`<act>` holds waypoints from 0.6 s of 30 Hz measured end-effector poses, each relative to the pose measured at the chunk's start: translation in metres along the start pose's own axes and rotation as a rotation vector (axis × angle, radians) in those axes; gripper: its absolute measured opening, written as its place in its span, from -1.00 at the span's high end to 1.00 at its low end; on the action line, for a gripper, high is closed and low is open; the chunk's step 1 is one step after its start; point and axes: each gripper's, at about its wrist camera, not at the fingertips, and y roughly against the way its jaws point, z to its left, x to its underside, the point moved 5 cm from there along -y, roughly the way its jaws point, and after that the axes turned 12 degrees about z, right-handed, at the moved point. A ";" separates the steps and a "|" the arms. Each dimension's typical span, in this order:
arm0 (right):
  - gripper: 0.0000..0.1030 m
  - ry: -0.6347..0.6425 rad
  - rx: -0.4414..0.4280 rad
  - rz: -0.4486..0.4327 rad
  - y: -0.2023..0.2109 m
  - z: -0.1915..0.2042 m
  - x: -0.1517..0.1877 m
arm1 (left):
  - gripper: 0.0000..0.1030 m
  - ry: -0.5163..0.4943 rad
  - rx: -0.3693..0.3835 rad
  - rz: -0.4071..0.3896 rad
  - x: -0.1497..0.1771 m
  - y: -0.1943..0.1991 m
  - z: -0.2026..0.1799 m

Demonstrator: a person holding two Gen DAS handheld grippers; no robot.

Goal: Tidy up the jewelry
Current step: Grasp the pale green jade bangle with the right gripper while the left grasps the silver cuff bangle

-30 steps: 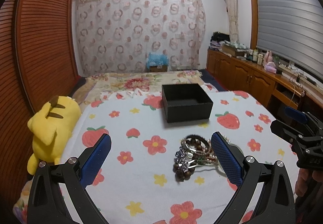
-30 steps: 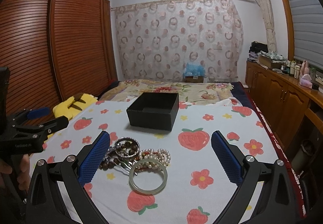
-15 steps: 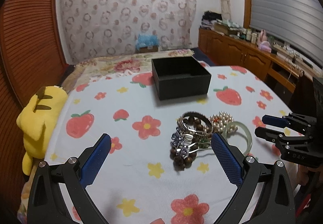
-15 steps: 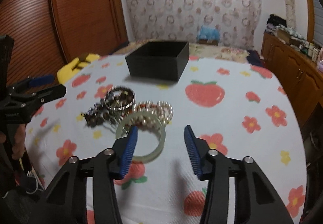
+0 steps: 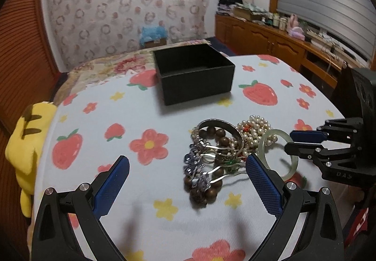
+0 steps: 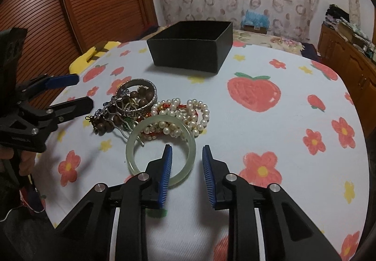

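Note:
A pile of jewelry lies on the flowered cloth: a pale green jade bangle (image 6: 135, 141), white pearl strands (image 6: 185, 112), a silver bangle (image 6: 150, 102) and brown wooden beads (image 6: 104, 123). An open black box (image 6: 188, 55) stands behind the pile. My right gripper (image 6: 186, 152) is partly open, its left finger over the near rim of the jade bangle and its right finger outside it; I cannot tell if it touches. My left gripper (image 5: 188, 164) is wide open, low over the wooden beads (image 5: 199, 192). The jade bangle (image 5: 291, 171), pearls (image 5: 256, 125), box (image 5: 195, 82) and right gripper (image 5: 287, 142) show in the left wrist view.
A yellow plush toy (image 5: 25, 143) lies at the table's left edge. A wooden wardrobe (image 6: 82, 2) stands to the left, and a wooden sideboard (image 5: 282, 44) with clutter to the right. A bed (image 5: 105, 65) lies behind the table.
Both grippers have come down and forward toward the jewelry pile. My right gripper has narrowed from wide open and now straddles the jade bangle's rim.

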 end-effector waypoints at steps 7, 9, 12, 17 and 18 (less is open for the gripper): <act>0.82 0.026 0.002 0.017 -0.004 -0.003 -0.003 | -0.86 -0.080 0.028 0.073 -0.012 -0.028 -0.011; 0.83 0.028 0.012 0.001 0.002 -0.004 -0.003 | -0.86 -0.092 0.038 0.082 -0.014 -0.032 -0.013; 0.83 0.025 0.028 -0.027 0.011 -0.008 -0.004 | -0.79 -0.107 0.064 0.097 -0.019 -0.037 -0.017; 0.83 0.019 0.042 -0.060 0.022 -0.014 -0.005 | -0.56 -0.134 0.093 0.129 -0.024 -0.050 -0.025; 0.83 0.018 0.045 -0.066 0.025 -0.016 -0.006 | -0.55 -0.136 0.094 0.132 -0.024 -0.051 -0.026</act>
